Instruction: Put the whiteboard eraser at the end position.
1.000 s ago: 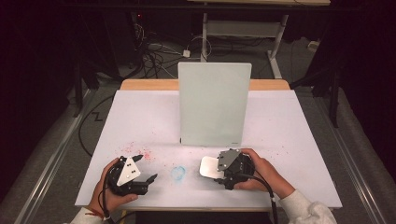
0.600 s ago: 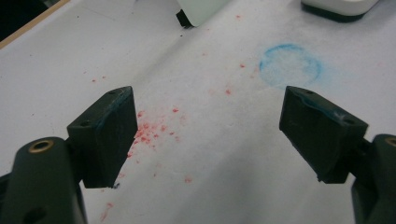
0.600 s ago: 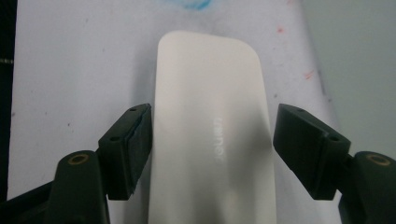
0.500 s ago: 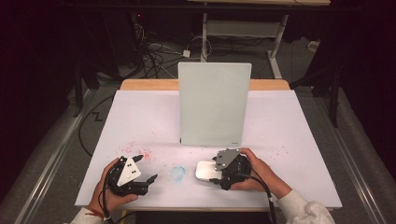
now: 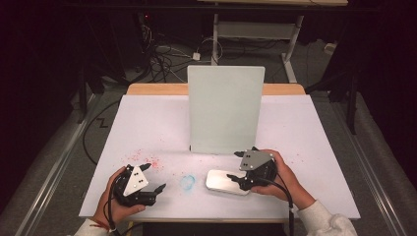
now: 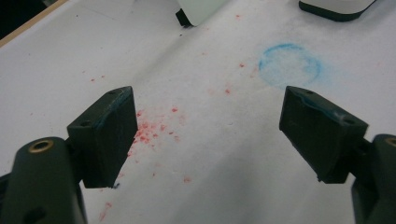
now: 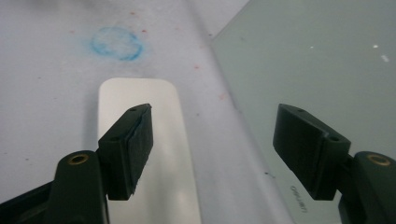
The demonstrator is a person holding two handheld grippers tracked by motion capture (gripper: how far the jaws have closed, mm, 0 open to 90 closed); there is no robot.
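A flat white slab with rounded corners [image 5: 223, 181] lies on the white table [image 5: 314, 147] near its front edge, just right of a blue ring smudge [image 5: 187, 182]. My right gripper [image 5: 236, 166] stands open at the slab's right end. In the right gripper view the slab [image 7: 135, 93] lies under and beyond the left jaw, not between the two. My left gripper [image 5: 153, 177] rests open at the front left with nothing in it. Beyond its jaws in the left gripper view [image 6: 208, 98] are red specks [image 6: 154, 128] and the blue ring [image 6: 289, 65].
A pale upright board [image 5: 226, 108] stands at mid-table, close behind the right gripper and beside its right jaw [image 7: 317, 56]. Red specks [image 5: 147, 161] are scattered front left. Cables and desk legs lie on the dark floor beyond the table.
The right gripper has drawn back slightly to the right, so more of the white slab shows. The slab has shifted a little toward the front edge. The left gripper has stayed put.
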